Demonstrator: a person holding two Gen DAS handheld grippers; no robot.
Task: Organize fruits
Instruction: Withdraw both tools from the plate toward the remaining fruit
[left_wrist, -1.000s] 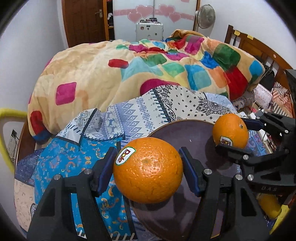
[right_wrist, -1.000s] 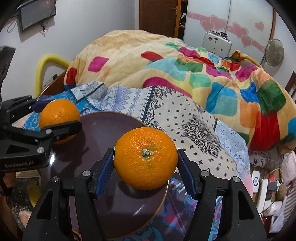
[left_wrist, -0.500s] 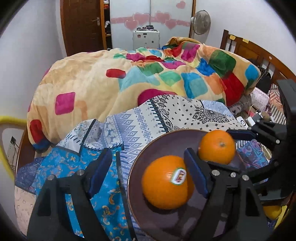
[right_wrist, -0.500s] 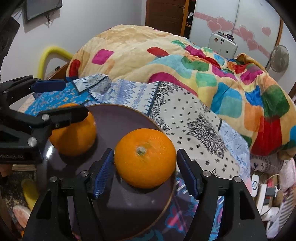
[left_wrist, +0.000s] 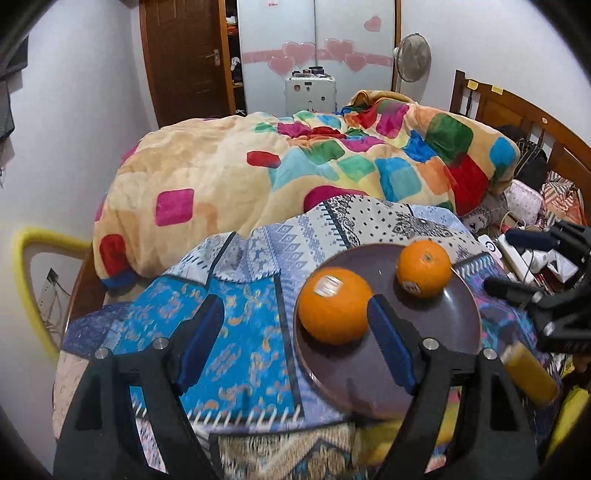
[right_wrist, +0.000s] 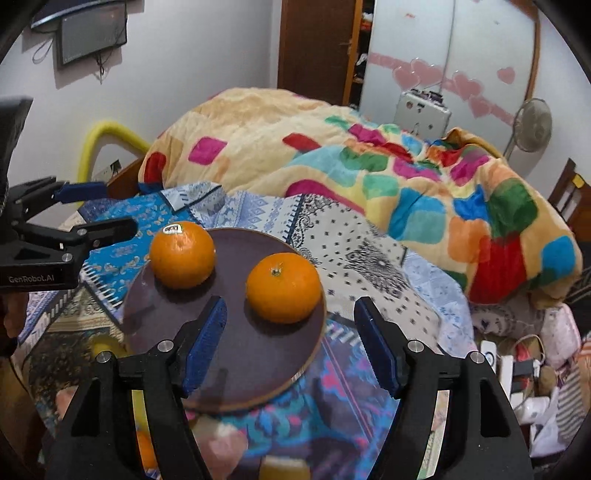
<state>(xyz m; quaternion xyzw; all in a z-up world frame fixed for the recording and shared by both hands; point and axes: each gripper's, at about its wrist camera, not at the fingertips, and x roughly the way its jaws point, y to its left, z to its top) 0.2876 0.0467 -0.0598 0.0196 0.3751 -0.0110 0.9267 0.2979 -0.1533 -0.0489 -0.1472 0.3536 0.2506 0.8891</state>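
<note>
From the left wrist view, the left gripper (left_wrist: 295, 339), which a second ago pinched the stickered orange (left_wrist: 334, 305), now stands spread with that fruit on the dark plate (left_wrist: 465, 321), and the right wrist view shows the right gripper (right_wrist: 290, 341) likewise spread behind its released orange (right_wrist: 283, 287), so both oranges look delivered.

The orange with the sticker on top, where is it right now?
In the right wrist view the stickered orange sits on the far left part of the brown plate, apart from the other orange, nearest the open left gripper.
</note>
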